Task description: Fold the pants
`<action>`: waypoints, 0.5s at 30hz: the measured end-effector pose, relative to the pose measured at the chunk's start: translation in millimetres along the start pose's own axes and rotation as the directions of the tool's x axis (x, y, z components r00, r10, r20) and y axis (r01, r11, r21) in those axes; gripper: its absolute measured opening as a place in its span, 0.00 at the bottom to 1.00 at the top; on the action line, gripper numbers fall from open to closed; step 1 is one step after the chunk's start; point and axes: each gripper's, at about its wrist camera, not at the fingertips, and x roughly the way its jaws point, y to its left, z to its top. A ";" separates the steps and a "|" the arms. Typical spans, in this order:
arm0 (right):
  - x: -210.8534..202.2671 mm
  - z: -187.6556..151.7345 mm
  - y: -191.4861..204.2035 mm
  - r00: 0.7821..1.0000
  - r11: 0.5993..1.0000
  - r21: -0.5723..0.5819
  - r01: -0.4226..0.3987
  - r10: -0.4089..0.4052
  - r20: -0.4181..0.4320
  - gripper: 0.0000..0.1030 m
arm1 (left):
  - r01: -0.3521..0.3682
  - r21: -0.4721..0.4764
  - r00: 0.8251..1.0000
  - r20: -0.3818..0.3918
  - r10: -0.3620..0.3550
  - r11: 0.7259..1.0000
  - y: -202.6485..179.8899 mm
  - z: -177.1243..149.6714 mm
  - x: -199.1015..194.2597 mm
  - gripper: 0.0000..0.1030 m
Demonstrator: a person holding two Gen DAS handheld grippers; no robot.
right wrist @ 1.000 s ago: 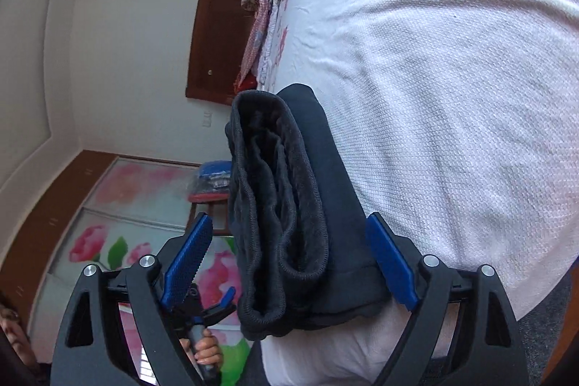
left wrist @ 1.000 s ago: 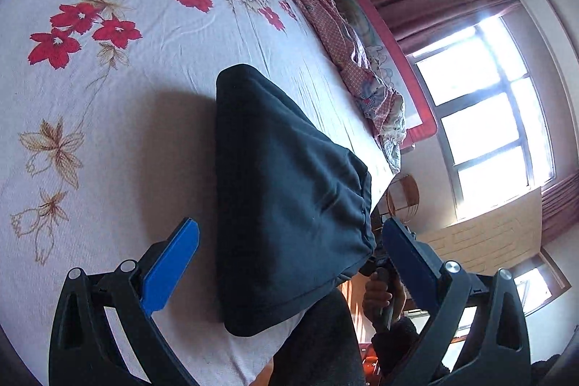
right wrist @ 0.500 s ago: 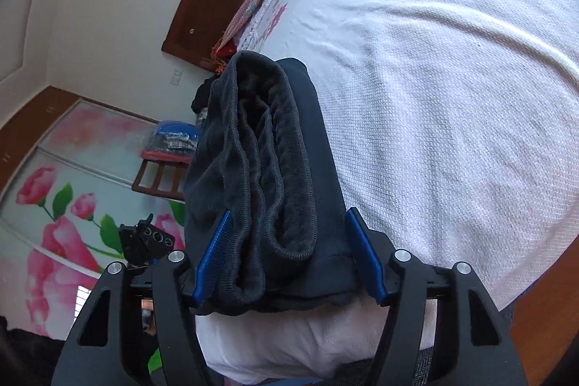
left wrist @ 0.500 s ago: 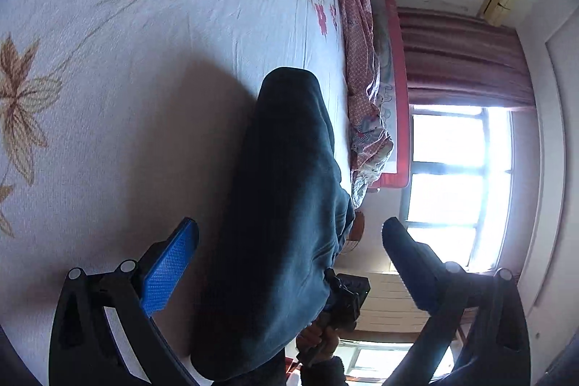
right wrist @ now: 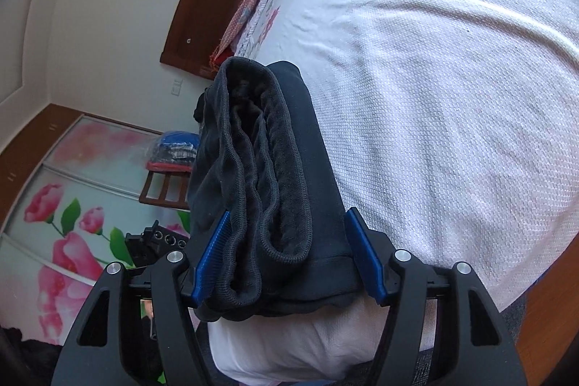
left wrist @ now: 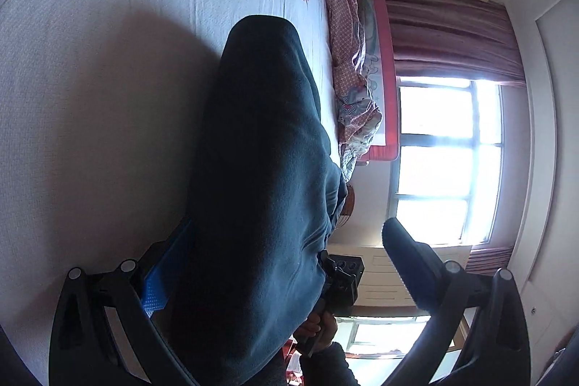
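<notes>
- Two grippers flank one folded bundle of dark pants (right wrist: 260, 190), which lies at the near edge of the bed (right wrist: 452, 96).
- The right gripper (right wrist: 286, 255) has just been closing; both blue pads now press the stacked layers at the open end.
- The left gripper (left wrist: 275, 263) stands wide: one pad lies against the cloth, the other hangs clear.
- Risk: lifting with one pinch could let the loose layers splay, since the far end is unsupported.
- Risk: so near the edge, the bundle could slide off the bed.

Right gripper (right wrist: 286, 255) clamped on pants (right wrist: 260, 176), left gripper (left wrist: 282, 263) spread wide
</notes>
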 end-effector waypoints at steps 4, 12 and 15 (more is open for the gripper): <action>2.9 -1.5 5.3 1.000 1.000 -0.006 0.010 -0.010 0.003 0.61 | -0.008 0.032 1.000 -0.024 0.009 0.999 -6.4 1.5 6.7 0.98; 0.8 -9.7 26.0 0.999 0.999 -0.014 0.042 -0.042 0.028 0.42 | -0.092 0.048 0.995 -0.038 0.094 0.995 0.4 -1.1 2.3 0.24; -0.1 -10.0 35.7 0.997 0.998 -0.007 0.064 -0.064 0.037 0.41 | -0.116 0.049 0.993 -0.028 0.117 0.992 -3.7 2.0 1.6 0.18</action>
